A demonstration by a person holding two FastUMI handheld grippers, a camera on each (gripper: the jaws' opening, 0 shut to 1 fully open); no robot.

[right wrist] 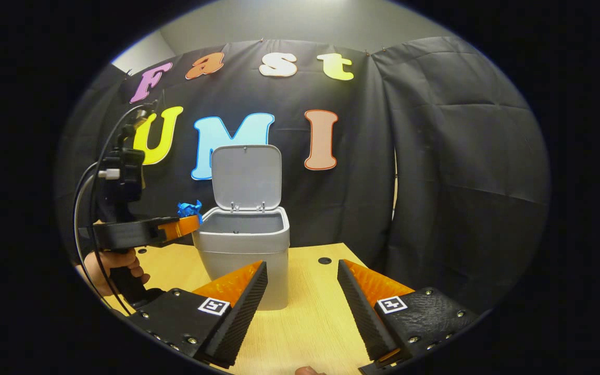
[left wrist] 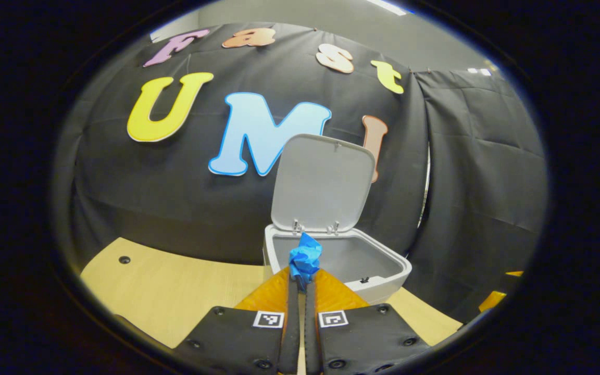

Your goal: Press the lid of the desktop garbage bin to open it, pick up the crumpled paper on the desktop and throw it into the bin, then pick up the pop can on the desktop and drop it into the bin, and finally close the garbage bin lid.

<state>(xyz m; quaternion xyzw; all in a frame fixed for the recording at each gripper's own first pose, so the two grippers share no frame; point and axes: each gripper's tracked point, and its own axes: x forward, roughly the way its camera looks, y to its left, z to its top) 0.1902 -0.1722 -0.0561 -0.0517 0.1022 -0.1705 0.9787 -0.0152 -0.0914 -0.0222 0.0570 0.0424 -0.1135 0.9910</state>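
A: Near field first. In the left gripper view the left gripper (left wrist: 302, 284) has its two fingers pressed nearly together on the crumpled paper (left wrist: 305, 259), a blue wad pinched at the tips.

B: Agreed. The right gripper view shows it from the side: the paper (right wrist: 189, 209) rides at the fingertips, held above the table (right wrist: 310, 312) and just beside the bin's near rim, not yet over the opening. A hand (right wrist: 115, 268) grips the handle below.

A: The right gripper (right wrist: 302, 291)?

B: Jaws spread wide, nothing between them, low over the table with the bin ahead.

A: Next out: the garbage bin (right wrist: 245, 250) stands on the wood with its lid (right wrist: 247, 177) tipped up and back on its hinges. Cavity (left wrist: 341, 255) looks empty as far as I can see in.

B: So the tally. Lid opened: done. Paper picked up: done. Drop into the bin: pending, and close by my reckoning, a short carry forward over the rim and a release.

A: Then the pop can and the lid closing remain. I cannot place the can in either view.

B: Farthest back, the black cloth wall (right wrist: 435, 156).
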